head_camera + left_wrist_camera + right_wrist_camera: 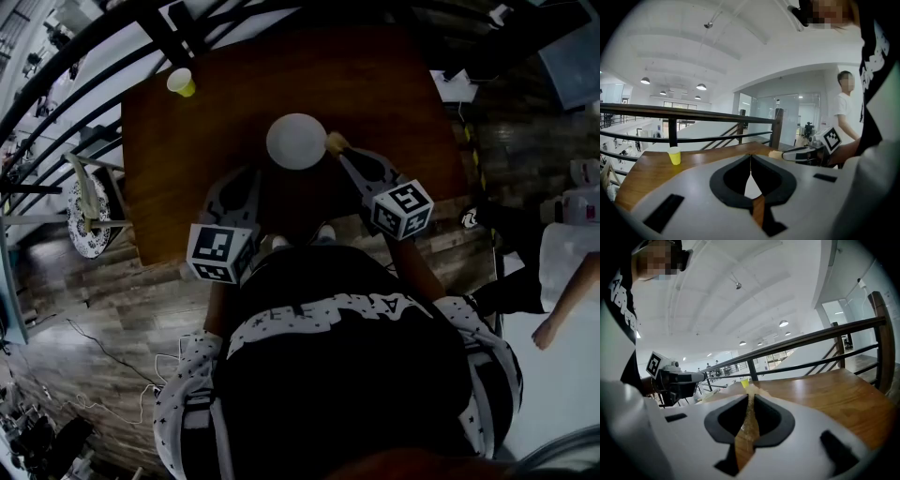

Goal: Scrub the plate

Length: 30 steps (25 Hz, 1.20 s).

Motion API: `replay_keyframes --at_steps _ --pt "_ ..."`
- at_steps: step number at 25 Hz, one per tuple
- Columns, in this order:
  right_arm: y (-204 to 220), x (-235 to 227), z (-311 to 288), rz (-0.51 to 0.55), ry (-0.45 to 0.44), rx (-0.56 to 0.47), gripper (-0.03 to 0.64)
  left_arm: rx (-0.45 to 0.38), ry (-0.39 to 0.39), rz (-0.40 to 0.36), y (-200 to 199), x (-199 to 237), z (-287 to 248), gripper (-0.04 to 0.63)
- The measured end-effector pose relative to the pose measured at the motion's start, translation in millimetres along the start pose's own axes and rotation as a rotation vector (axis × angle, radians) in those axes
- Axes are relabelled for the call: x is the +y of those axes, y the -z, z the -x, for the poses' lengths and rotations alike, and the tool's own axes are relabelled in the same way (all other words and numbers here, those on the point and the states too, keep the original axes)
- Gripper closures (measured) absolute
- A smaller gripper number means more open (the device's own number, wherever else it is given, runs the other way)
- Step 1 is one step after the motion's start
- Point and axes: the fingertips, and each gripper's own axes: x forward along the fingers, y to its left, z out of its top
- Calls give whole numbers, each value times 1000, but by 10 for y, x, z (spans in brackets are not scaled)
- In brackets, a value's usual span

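Your left claw (750, 160) pinches plate (295, 141) rim; right claw (750, 397) clamps sponge (746, 427) at plate's opposite edge; yellow cup (674, 155) on counter (234, 103) corner.

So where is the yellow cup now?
The yellow cup stands near the table's far left corner in the head view, well apart from the white plate.

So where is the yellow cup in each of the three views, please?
Head view: the yellow cup is at upper left, on the far left corner of the wooden table.
Left gripper view: at left, standing on the tabletop.
Right gripper view: tiny, near the centre, far across the tabletop.
Shared landmark: the wooden table itself.
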Motion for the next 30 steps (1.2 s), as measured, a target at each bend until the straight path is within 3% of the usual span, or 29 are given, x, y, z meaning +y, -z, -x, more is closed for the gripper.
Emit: replay_keyframes --at_steps 30 --pt "8 236 -70 28 -48 13 568 5 -54 16 90 85 258 581"
